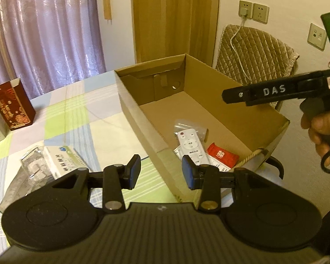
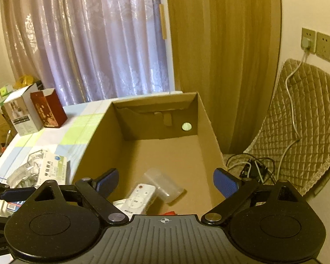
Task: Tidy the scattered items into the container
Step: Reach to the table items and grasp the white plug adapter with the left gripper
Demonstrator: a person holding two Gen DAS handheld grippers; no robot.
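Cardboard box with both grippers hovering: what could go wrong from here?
The left gripper hangs open straddling the cardboard box near wall, so a descent may clip it. The medicine box still outside lies against crinkly clear packaging, which could be dragged along. The right gripper, open above the white remote, might knock it if lowered.

Matt brown cardboard box [image 2: 209, 132], glossy white plastic remote [image 2: 140, 199], checked cloth tablecloth [image 1: 77, 118]

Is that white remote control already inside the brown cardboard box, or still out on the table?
Inside: the white remote control lies on the brown cardboard box floor.
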